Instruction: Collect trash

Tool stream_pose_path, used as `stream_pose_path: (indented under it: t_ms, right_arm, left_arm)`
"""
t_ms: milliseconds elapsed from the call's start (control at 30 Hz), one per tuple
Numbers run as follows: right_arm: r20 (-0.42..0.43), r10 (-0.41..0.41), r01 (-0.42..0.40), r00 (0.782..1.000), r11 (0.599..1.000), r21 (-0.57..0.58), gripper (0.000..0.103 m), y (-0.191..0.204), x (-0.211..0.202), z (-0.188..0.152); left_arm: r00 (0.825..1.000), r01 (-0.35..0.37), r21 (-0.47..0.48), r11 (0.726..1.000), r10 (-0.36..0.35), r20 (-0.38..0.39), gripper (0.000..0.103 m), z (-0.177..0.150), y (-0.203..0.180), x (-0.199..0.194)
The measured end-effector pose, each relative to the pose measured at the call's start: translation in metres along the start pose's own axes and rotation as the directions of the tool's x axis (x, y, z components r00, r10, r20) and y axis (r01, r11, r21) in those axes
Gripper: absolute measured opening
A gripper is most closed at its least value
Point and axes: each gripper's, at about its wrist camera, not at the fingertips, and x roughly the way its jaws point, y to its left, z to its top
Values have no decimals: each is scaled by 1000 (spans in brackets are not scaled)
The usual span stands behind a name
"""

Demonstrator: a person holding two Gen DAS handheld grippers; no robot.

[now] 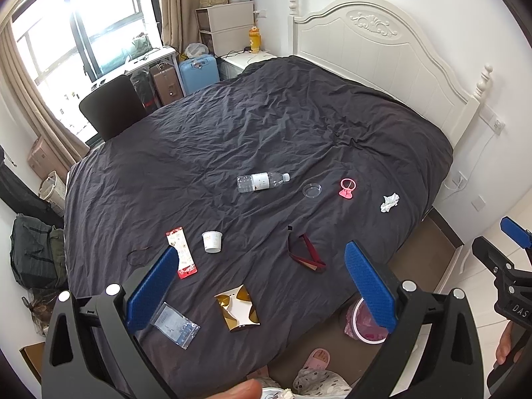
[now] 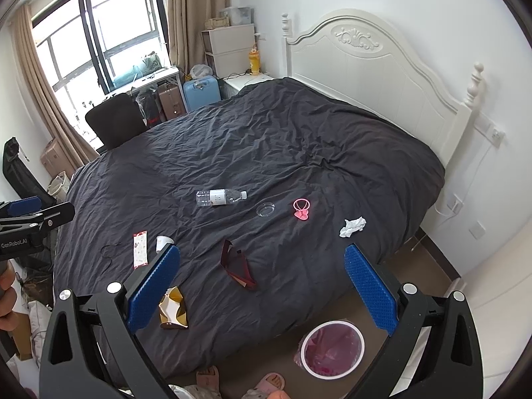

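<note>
Trash lies scattered on a dark duvet point(image 1: 232, 126) point(image 2: 266, 139): a clear plastic bottle point(image 1: 262, 181) point(image 2: 221, 197), a white paper cup point(image 1: 211, 241) point(image 2: 163, 242), a red-and-white wrapper point(image 1: 181, 252) point(image 2: 140, 248), a crumpled tissue point(image 1: 389, 202) point(image 2: 352, 226), a clear lid point(image 1: 312, 190) point(image 2: 265, 208), a gold wrapper point(image 1: 237, 307) point(image 2: 173, 307), a dark red ribbon point(image 1: 306, 256) point(image 2: 237, 264) and a clear zip bag point(image 1: 175, 325). A pink-lined bin point(image 2: 332, 349) point(image 1: 365, 322) stands on the floor by the bed. My left gripper point(image 1: 261, 286) and right gripper point(image 2: 262, 286) both hang open above the bed's near edge, holding nothing.
A pink ring-shaped clip point(image 1: 347, 189) point(image 2: 301, 209) lies near the lid. White headboard point(image 1: 382, 53) at the right. A black chair point(image 1: 111, 106), suitcases point(image 1: 199, 73) and a desk stand by the window. Slippers point(image 2: 269, 380) lie on the floor at the bed's foot.
</note>
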Motion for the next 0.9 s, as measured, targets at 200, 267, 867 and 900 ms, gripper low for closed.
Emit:
stream_pose_path:
  t_ms: [200,267,867,900]
  right_arm:
    - [-1,-1,1,1000,1000,-3,97,0,0,-1]
    - [-2,-1,1,1000,1000,-1,97,0,0,-1]
    - [-192,141,-140,971,990,17,97,-6,71,-14]
    - [-213,146,-148,966,989,10,97,-5,81,-16]
  left_arm:
    - [1000,-3,-1,1000,3,-2,98,0,-1,0]
    - [1000,-3,0,1000,3,-3,98,-1,-1,0]
    - [996,-8,-57,998,2,-94,98,-30,6,39]
    - [994,-14,-65,998,7,-105,98,-33,8,45]
